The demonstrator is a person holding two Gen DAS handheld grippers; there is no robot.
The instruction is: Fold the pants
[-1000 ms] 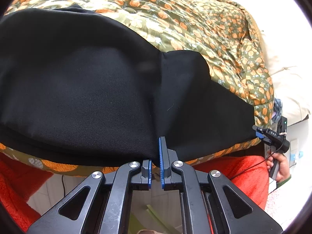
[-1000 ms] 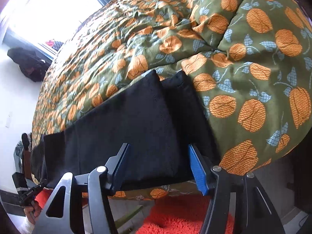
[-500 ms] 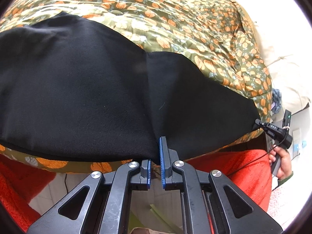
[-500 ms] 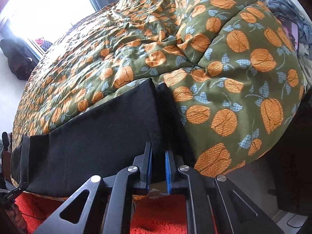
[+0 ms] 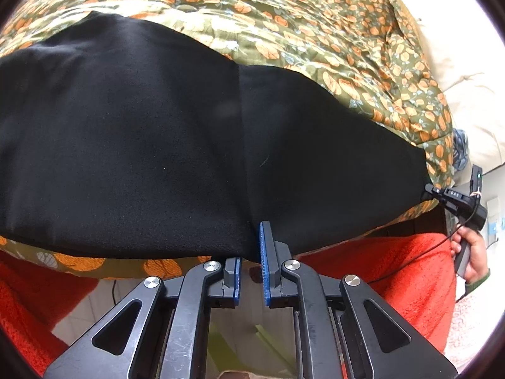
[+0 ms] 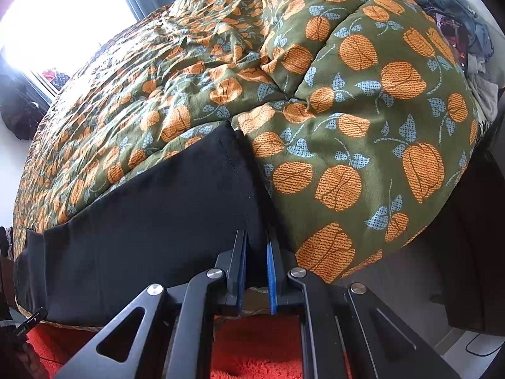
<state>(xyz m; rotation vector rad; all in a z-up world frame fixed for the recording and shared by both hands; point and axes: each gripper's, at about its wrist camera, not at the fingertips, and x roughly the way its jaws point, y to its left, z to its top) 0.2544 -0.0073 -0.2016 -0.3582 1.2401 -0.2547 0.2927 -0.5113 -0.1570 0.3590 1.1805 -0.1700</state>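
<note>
Black pants [image 5: 157,142] lie stretched along the near edge of a bed, folded lengthwise. My left gripper [image 5: 252,230] holds their near edge around the middle. Its jaws are opening slightly, the cloth still pinched, draped over one finger, the blue pad [image 5: 264,252] of the other showing. In the right wrist view my right gripper [image 6: 256,233] is shut on the near corner of the pants [image 6: 142,237] at the leg end. That same right gripper [image 5: 454,195] shows at the pants' far right in the left wrist view, held by a hand [image 5: 473,252].
The bed carries a green quilt [image 6: 347,126] with orange flowers, bulging high beside the leg end. A red rug [image 5: 394,268] lies on the floor under both grippers. Loose clothes [image 6: 457,15] are piled at the back right, and a bright window [image 6: 47,15] stands far left.
My right gripper's jaws, wide apart around the leg end a second ago, have shut on it. The left gripper's pads have parted a little, cloth still between them.
</note>
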